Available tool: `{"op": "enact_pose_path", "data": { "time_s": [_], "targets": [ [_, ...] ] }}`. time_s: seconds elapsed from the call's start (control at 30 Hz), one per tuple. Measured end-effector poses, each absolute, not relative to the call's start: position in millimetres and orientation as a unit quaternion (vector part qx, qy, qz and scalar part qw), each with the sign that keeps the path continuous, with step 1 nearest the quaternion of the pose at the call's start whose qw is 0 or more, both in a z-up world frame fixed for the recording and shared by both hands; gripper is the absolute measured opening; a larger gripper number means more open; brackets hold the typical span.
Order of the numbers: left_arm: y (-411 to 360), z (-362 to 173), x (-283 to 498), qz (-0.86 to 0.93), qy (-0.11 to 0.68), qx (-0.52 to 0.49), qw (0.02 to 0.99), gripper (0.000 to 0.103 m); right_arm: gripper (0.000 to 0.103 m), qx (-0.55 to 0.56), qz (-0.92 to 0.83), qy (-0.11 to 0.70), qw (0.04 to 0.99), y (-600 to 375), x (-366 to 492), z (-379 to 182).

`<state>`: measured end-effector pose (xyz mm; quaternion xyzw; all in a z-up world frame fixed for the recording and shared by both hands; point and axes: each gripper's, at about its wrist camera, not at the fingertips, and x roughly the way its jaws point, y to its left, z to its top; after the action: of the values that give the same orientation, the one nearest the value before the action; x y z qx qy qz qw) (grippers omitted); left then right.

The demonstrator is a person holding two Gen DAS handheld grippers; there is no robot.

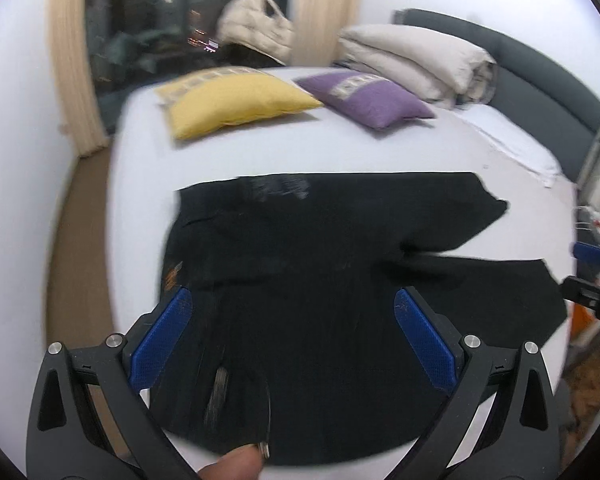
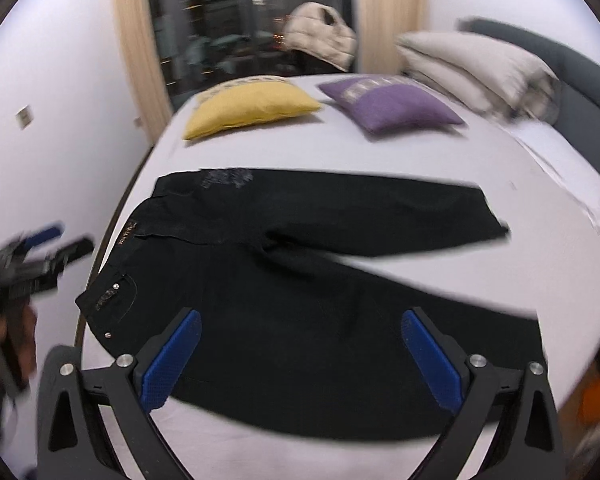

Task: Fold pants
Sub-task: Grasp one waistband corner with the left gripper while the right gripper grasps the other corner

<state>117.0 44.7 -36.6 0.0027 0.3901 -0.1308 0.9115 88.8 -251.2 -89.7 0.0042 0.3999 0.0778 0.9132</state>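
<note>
Black pants [image 1: 300,240] lie spread flat on the white bed [image 1: 340,148], waist at the left and both legs running right. My left gripper [image 1: 292,308] hovers open over the waist end, blue pads [image 1: 164,340] wide apart with nothing between them. At the right edge of this view is my right gripper [image 1: 584,272], off the leg ends. In the right wrist view the pants [image 2: 280,280] fill the middle, and my right gripper [image 2: 300,316] is open above the near leg, holding nothing. My left gripper [image 2: 60,240] shows blurred at the left, beside the waistband.
A yellow pillow [image 1: 236,100] and a purple pillow [image 1: 364,96] lie on the far half of the bed. Folded bedding [image 1: 416,60] rests against the dark headboard [image 1: 548,80]. A puffy jacket [image 1: 256,24] sits by the window. A fingertip [image 1: 232,464] shows at the bottom.
</note>
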Motion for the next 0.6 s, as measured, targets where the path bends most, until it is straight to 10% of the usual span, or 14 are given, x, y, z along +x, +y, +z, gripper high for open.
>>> {"op": "enact_pose_path", "data": {
  "time_s": [0.23, 0.6],
  "targets": [
    [57, -55, 275, -0.16, 0.426, 0.093, 0.886, 0.103, 0.067, -0.049, 0.186, 0.401, 0.896, -261, 186, -106],
    [62, -140, 449, -0.281, 0.529, 0.213, 0.772, 0.083, 0.061, -0.1, 0.331, 0.433, 0.833, -251, 341, -154]
  ]
}}
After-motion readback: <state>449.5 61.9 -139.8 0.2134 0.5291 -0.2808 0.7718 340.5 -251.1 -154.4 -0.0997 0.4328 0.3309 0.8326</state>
